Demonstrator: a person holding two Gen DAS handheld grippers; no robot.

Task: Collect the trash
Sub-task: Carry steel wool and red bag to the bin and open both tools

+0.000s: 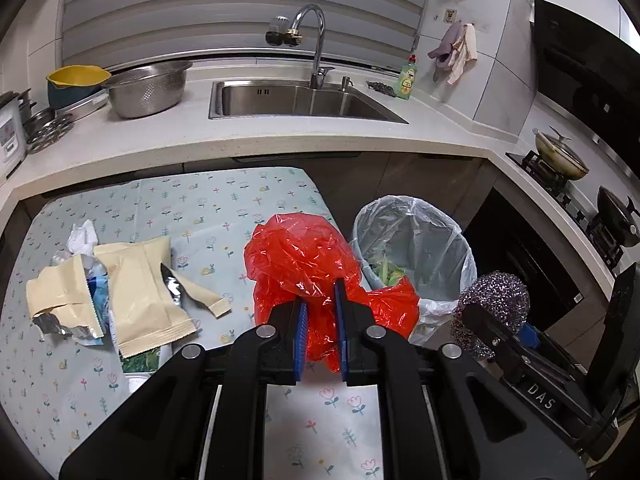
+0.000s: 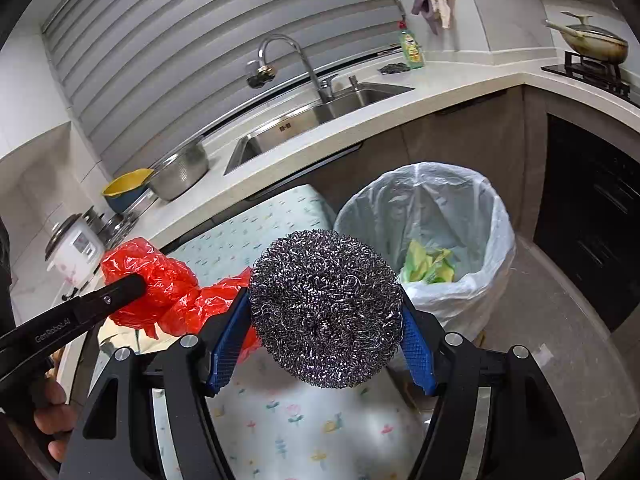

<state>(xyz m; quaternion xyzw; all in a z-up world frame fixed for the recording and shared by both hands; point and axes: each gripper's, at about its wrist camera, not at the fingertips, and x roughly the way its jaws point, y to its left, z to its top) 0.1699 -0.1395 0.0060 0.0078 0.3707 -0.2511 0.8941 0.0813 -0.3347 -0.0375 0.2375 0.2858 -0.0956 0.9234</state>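
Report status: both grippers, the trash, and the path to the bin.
Left gripper shut on red plastic bag. Right gripper shut on steel wool scourer. Lined trash bin just ahead, mouth open, nothing blocking. Torn wrappers remain on table.

The red plastic bag is thin, glossy film, heavily crinkled and catching highlights. The steel wool scourer is a rough ball of tangled, shiny metal wire. The bin liner is a pale, semi-translucent plastic with a soft sheen and loose wrinkles. On the tabletop lies a matt printed cloth, smooth apart from faint creases. The torn pouches look like matt beige paper outside with a reflective foil lining. The sink, faucet and colander are brushed or polished metal. Each gripper has matt black plastic arms and ribbed blue pads. The counter is smooth, speckled pale stone.
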